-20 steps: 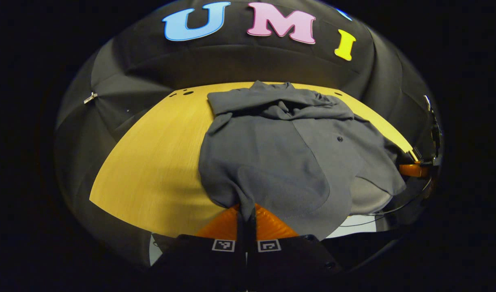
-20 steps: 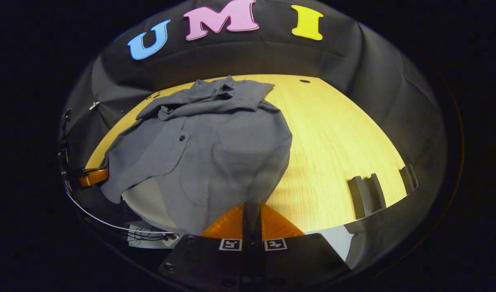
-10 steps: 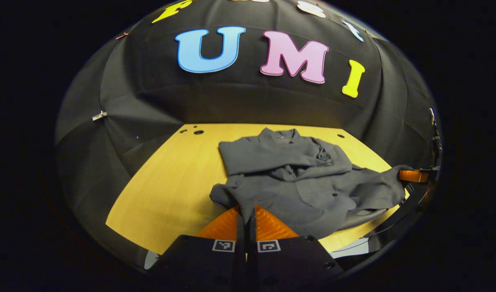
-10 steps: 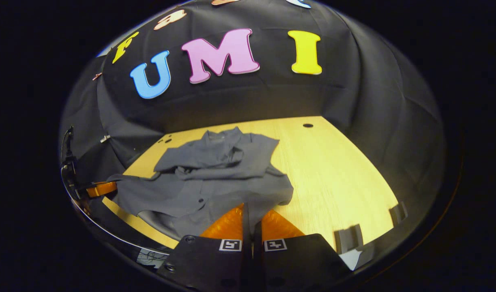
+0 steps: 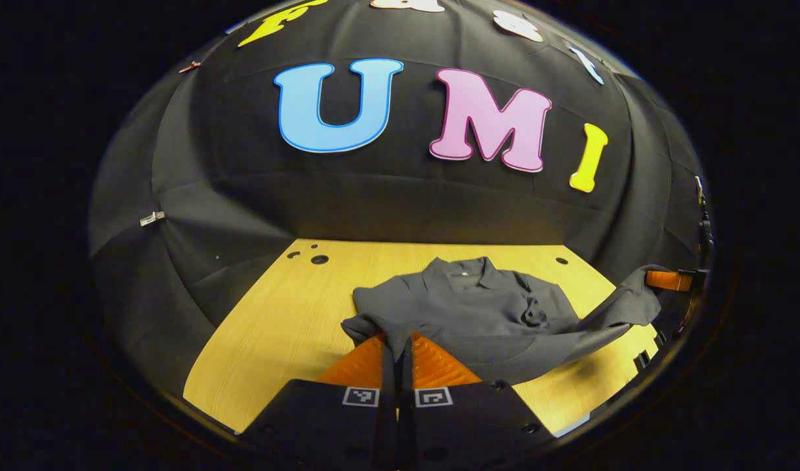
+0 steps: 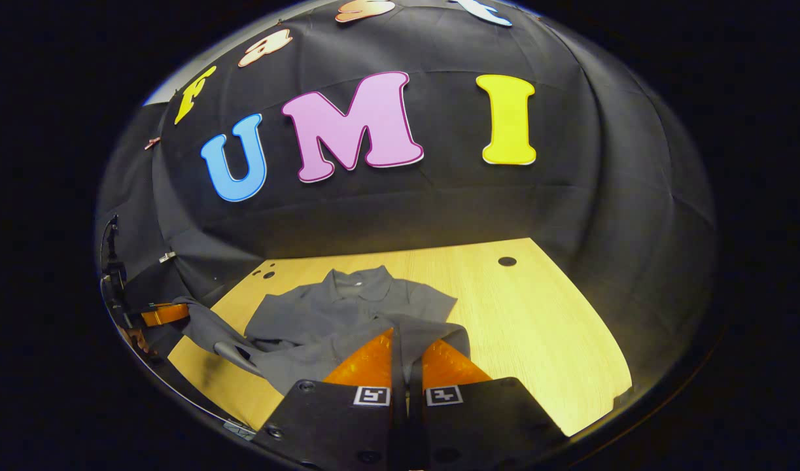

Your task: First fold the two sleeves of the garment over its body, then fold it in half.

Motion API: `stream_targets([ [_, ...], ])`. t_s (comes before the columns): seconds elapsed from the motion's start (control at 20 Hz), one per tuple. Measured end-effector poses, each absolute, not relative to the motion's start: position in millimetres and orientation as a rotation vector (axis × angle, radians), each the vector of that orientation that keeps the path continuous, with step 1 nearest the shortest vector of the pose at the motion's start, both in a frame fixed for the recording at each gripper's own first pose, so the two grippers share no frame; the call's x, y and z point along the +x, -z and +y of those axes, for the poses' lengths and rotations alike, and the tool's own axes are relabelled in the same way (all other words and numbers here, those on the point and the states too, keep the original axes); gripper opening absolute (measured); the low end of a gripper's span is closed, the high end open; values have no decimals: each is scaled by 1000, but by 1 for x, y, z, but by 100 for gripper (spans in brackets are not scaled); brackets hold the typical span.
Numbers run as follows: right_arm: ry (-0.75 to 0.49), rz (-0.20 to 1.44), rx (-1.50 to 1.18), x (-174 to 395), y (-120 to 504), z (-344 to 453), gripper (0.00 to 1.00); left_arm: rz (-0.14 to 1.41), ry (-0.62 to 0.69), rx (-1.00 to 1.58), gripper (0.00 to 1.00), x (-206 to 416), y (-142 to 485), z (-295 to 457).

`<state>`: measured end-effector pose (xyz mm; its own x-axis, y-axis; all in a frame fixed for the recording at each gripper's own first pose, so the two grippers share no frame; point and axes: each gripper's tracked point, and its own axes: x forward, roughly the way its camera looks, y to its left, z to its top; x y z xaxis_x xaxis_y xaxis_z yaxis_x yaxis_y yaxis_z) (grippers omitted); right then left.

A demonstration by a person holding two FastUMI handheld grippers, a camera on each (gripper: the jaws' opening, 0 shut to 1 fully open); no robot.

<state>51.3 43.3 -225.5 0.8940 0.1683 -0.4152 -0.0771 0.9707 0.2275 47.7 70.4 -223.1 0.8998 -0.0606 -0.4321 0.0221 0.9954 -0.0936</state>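
A grey button shirt point(image 5: 478, 314) lies on the wooden table point(image 5: 275, 327), collar toward the back wall, sleeves folded over its body. My left gripper point(image 5: 398, 340) is shut on the shirt's bottom hem at its left corner and holds it lifted over the body. My right gripper point(image 6: 406, 340) is shut on the hem's other corner, with the shirt point(image 6: 347, 314) stretched between both. In the left gripper view the right gripper point(image 5: 668, 280) sits at the far right with cloth hanging from it. In the right gripper view the left gripper point(image 6: 164, 314) sits at the far left.
The table point(image 6: 543, 327) has bare wood to the right of the shirt, with a dark hole point(image 6: 507, 261) near its back edge. Small holes point(image 5: 319, 259) mark the back left corner. Black cloth walls close in behind and at both sides.
Both grippers carried the hem up and forward toward the collar. The lower half of the shirt, hanging off the front edge a second ago, now hangs over the upper half.
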Motion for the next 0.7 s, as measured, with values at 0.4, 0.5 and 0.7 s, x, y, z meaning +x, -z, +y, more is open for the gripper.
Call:
stream_targets([
  [0.4, -121, 443, 205, 142, 241, 42, 5, 405, 31, -36, 5, 143, 217, 73],
  [0.5, -116, 447, 206, 162, 250, 40, 5, 400, 27, -28, 5, 165, 220, 71],
  [0.7, -122, 466, 217, 197, 274, 41, 5, 425, -1, -25, 5, 199, 242, 69],
])
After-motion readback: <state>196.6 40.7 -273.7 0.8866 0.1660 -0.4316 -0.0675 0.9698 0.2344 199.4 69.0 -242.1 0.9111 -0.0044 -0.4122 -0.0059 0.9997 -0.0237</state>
